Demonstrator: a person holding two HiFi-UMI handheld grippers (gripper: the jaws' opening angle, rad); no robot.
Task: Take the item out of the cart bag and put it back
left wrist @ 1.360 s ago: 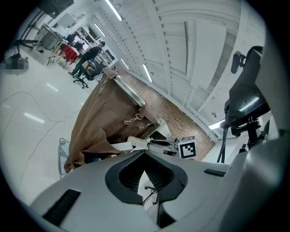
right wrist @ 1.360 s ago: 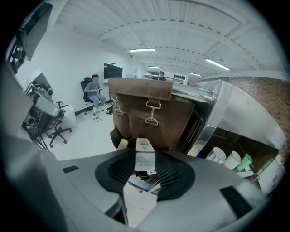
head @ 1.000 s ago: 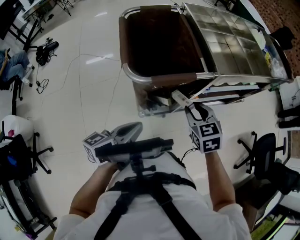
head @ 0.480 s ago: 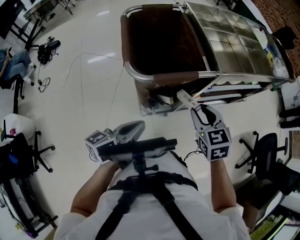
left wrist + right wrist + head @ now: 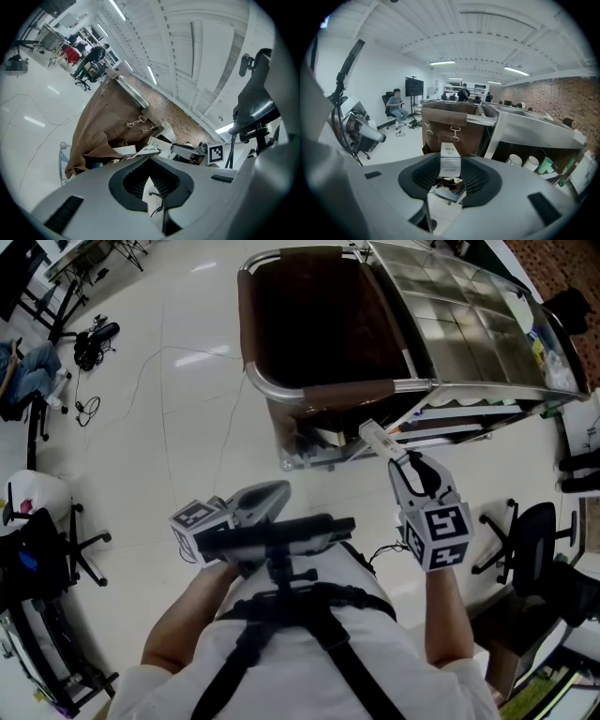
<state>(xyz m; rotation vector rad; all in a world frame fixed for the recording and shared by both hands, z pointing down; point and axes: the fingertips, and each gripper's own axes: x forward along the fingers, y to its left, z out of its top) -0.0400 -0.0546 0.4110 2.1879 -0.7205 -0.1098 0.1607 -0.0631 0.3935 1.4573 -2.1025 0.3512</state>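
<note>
White box (image 5: 374,438) outside the brown cart bag (image 5: 319,324)

We are holding the left gripper (image 5: 267,495) close against our chest, its fingers a narrow gap apart with nothing between them. Farther out, we are pinching the box in the right gripper's (image 5: 397,460) fingers, just short of the bag's near rim on the steel cart (image 5: 469,324).

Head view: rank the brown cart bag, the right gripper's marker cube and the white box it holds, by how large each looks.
1. brown cart bag, by far the largest.
2. marker cube on the right gripper, though it sits nearer the camera.
3. white box, smallest.
</note>
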